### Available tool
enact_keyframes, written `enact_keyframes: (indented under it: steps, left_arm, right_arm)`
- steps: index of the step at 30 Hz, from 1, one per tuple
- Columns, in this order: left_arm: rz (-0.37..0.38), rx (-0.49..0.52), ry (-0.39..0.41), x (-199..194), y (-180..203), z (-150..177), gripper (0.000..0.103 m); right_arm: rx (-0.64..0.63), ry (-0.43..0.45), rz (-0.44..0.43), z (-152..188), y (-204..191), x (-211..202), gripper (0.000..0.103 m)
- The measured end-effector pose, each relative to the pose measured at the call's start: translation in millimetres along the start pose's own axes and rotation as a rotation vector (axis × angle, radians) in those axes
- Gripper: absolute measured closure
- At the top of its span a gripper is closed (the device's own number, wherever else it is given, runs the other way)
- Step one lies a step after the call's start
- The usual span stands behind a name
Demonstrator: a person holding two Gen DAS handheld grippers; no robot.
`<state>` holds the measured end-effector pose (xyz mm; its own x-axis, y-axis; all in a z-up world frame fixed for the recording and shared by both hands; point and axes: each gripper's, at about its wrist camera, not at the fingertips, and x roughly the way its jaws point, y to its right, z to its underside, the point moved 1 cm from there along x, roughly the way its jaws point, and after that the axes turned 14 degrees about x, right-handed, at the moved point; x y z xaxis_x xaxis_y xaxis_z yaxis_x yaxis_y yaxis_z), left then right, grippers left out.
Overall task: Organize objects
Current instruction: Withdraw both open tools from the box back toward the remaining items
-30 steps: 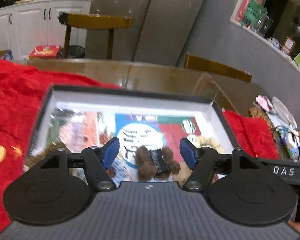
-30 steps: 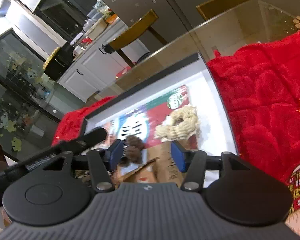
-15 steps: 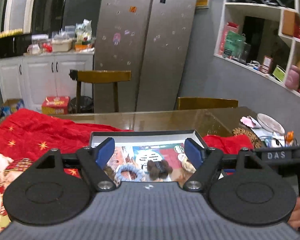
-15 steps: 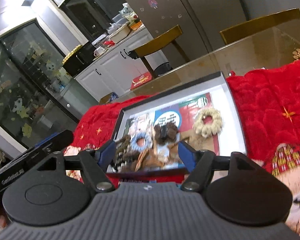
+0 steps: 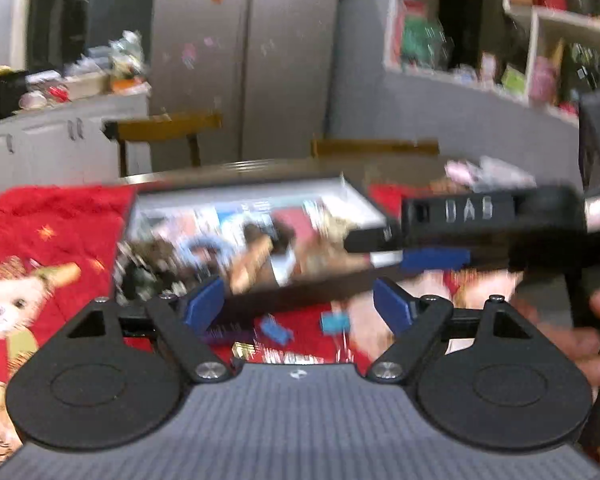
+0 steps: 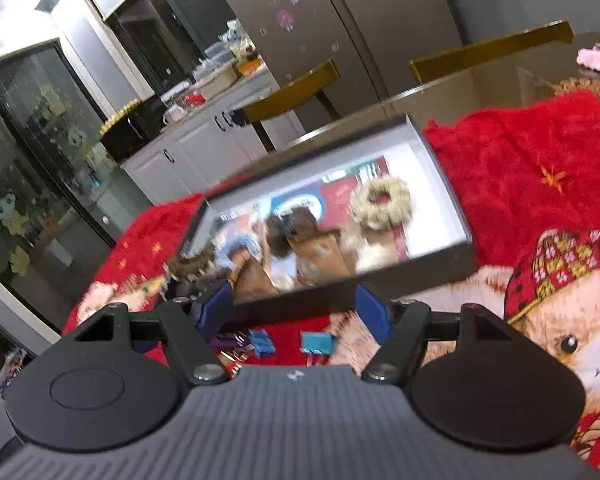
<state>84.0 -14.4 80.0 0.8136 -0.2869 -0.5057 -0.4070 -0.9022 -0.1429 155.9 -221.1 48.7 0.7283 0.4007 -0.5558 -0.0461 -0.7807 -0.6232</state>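
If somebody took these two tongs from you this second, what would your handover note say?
Left tongs: nothing between the jaws, which are opening.
Right tongs: open, holding nothing.
Tray sits on the red blanket; inside are a cream scrunchie, a brown scrunchie and a blue scrunchie, plus other blurred bits.
Done: those are in the tray.
Left: the small blue clips and a teal one on the blanket, in front of the tray.

I see a shallow black box [image 6: 440, 258] with white walls flat on the red blanket — cream scrunchie [image 6: 381, 202], brown one [image 6: 290, 228], blue one (blurred) [image 6: 236, 249] inside; blue clips [image 6: 262, 342] just outside.
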Motion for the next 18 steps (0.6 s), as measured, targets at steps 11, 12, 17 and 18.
enact_keyframes:
  steps: [11,12,17,18]
  left_arm:
    - [0.02,0.055,-0.142,52,4,33,0.018]
    - [0.024,0.059,-0.148,55,5,36,0.018]
    - [-0.056,0.101,-0.175,71,5,45,0.017]
    - [-0.054,0.097,-0.171,71,5,45,0.017]
  right_arm:
    - [-0.088,-0.007,0.063,29,4,21,0.036]
    - [-0.1,-0.01,0.066,31,5,23,0.037]
    - [-0.137,-0.036,0.064,32,8,30,0.037]
    - [-0.147,-0.033,0.066,33,8,31,0.037]
